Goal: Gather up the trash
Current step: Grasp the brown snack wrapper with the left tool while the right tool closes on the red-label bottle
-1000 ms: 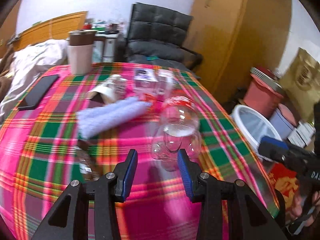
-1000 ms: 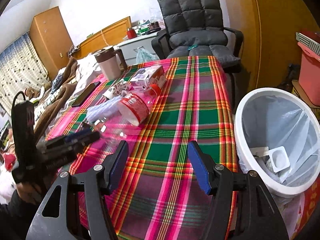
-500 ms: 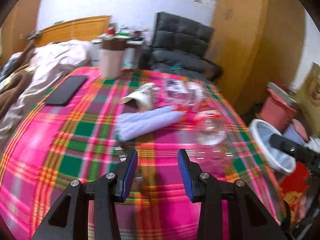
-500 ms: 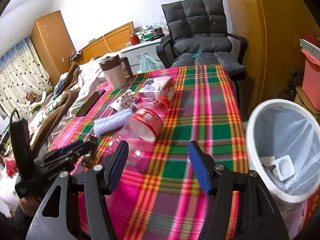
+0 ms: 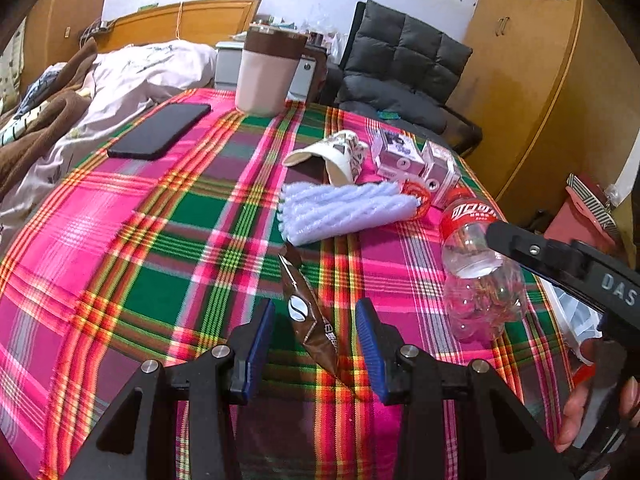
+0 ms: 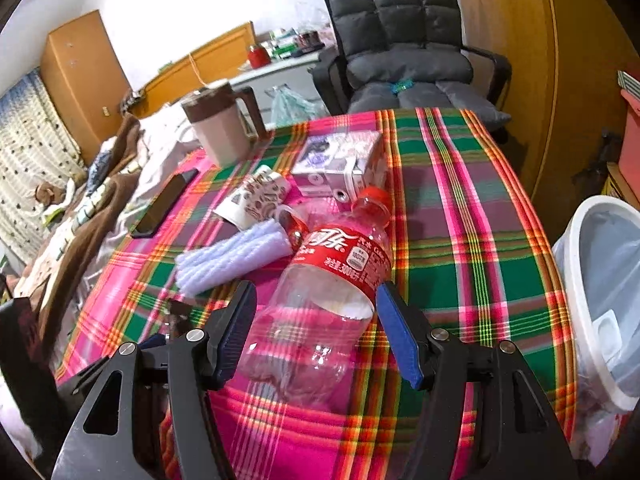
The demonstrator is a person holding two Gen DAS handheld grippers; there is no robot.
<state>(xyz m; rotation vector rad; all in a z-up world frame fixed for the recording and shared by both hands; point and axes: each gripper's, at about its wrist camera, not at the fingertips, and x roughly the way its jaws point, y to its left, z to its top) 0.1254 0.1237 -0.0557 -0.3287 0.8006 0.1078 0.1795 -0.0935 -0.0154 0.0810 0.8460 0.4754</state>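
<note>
Trash bin [image 6: 576, 280] beside plaid-clothed table [image 6: 460, 216], bottle [image 6: 320, 304] between parted right claw [image 6: 316, 330], left claw [image 5: 315, 344] parted over wrapper [image 5: 308, 312]

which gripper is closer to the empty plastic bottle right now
Right. The right gripper straddles the bottle with open jaws, not yet pressing it. The left gripper sits beside it, open around a brown wrapper.

Bare desk [image 5: 120, 280] lies open left of the brown sachet [image 5: 308, 312]; bottle [image 6: 320, 300], cloth roll [image 5: 344, 208] and cartons [image 6: 340, 160] crowd the middle
</note>
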